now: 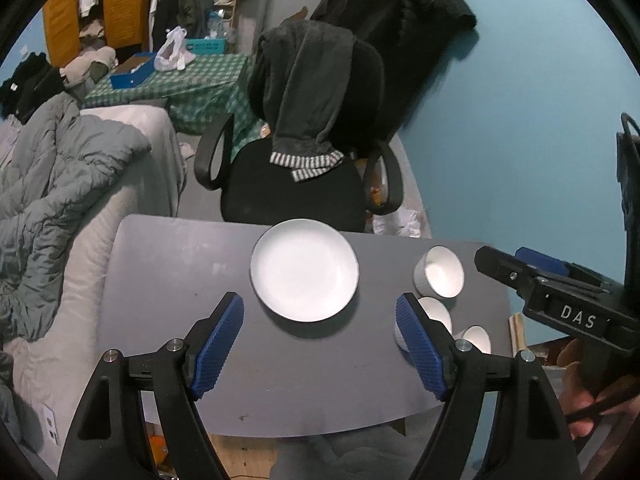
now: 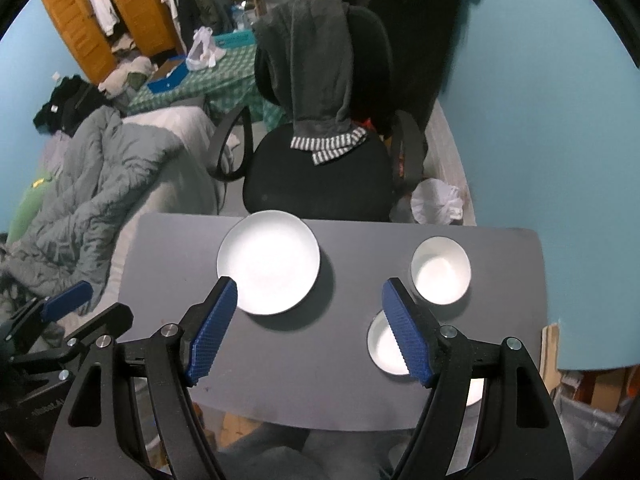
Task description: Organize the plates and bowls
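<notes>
I am holding my left gripper (image 1: 320,344) above the grey table (image 1: 168,280) with its blue pads wide apart and nothing between them. My right gripper (image 2: 308,330) is also standing open and empty over the same table. The white plate (image 1: 304,270) is lying flat near the far edge, in front of the black chair (image 1: 296,184). Three white bowls are sitting to the right of it: the far bowl (image 2: 441,270), the middle bowl (image 2: 386,346) and the near bowl (image 1: 478,338), partly hidden behind my right finger.
</notes>
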